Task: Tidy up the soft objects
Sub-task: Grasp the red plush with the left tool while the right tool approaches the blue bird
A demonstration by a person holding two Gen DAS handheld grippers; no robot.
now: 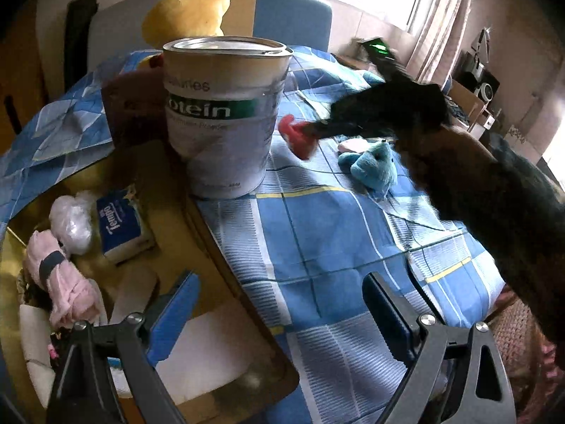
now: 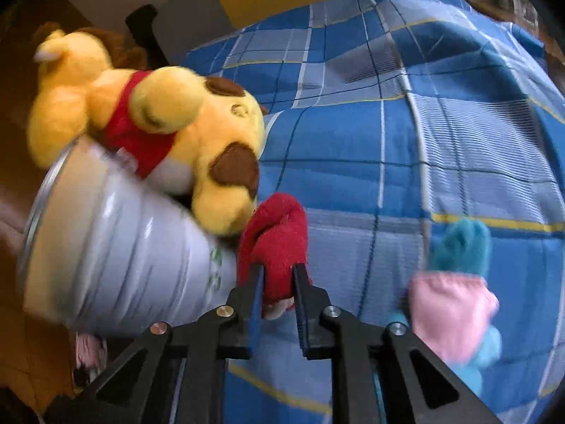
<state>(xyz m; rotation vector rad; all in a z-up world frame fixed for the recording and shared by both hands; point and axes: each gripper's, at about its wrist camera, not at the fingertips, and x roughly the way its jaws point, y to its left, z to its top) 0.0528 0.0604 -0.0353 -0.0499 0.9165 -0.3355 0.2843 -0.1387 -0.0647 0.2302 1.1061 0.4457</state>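
Observation:
My right gripper is shut on a small red plush piece, held just above the blue checked quilt. In the left wrist view the same red piece sticks out of the blurred right gripper, right of a white protein tin. A yellow plush dog in a red shirt lies against the tin. A teal plush lies on the quilt. My left gripper stands open, nothing between its blue pads, over the edge of a wooden board.
On the board lie a tissue pack, a white plastic bundle and a rolled pink cloth. A pink cloth rests by the teal plush. A person's sleeve crosses the right side. A chair stands behind the tin.

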